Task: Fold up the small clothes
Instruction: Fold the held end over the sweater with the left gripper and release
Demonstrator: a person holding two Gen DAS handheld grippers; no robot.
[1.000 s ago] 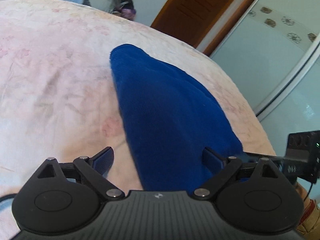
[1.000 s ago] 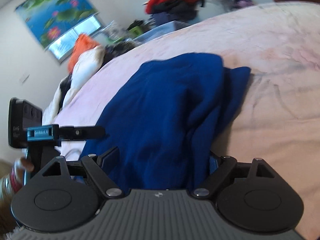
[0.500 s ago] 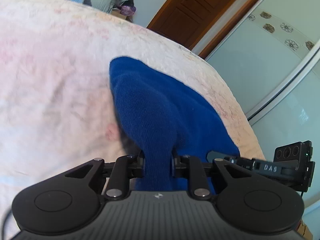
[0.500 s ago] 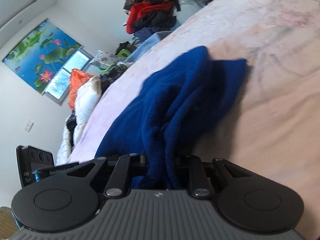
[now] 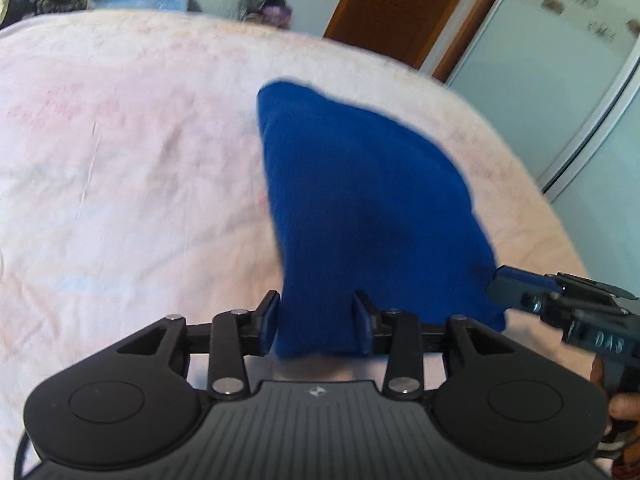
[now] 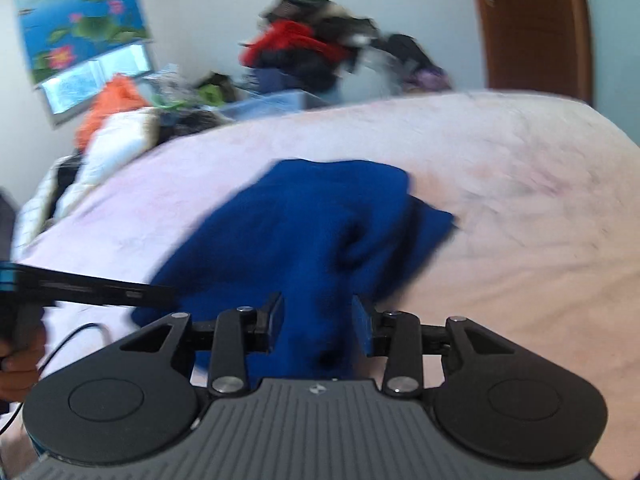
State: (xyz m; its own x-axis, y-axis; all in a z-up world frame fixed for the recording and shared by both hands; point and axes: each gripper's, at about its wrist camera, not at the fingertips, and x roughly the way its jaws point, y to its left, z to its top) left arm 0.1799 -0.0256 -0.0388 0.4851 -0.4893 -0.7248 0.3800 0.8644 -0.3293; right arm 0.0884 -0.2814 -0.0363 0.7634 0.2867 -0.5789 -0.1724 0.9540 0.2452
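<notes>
1. Since a second ago, both grippers are seen to have closed onto the near edge of the blue cloth [image 5: 360, 200] and then eased apart a little; the hem is now lifted and bunched where it lay flat, and the right wrist view is swung toward the door [image 6: 532, 28].

2. Left gripper [image 5: 316, 320]: its jaws have just been opening, yet the cloth fills the gap from pad to pad, so the hem is judged to be pinched near the garment's left corner.

3. Right gripper [image 6: 318, 326]: its jaws have likewise just been opening, with a thick fold of cloth between them. The fabric is seen against both pads; the grip is judged to hold, though blur leaves some doubt.

4. The two corners are held apart, it is judged, so that the near edge can be carried over the far part as one straight fold.

5. The cloth is draped from the jaws onto the pink bedcover [image 5: 120, 160], its far end resting there, a second layer showing on its right side in the right wrist view.

6. Open bedcover is seen beyond the cloth and to both sides, so room for the fold is ample ahead.

7. The bed's right edge runs close beside the cloth, by the wardrobe [image 5: 560, 80]; less margin is left there.

8. Piled clothes [image 6: 304, 52] are stacked past the far edge, well apart from the work.
</notes>
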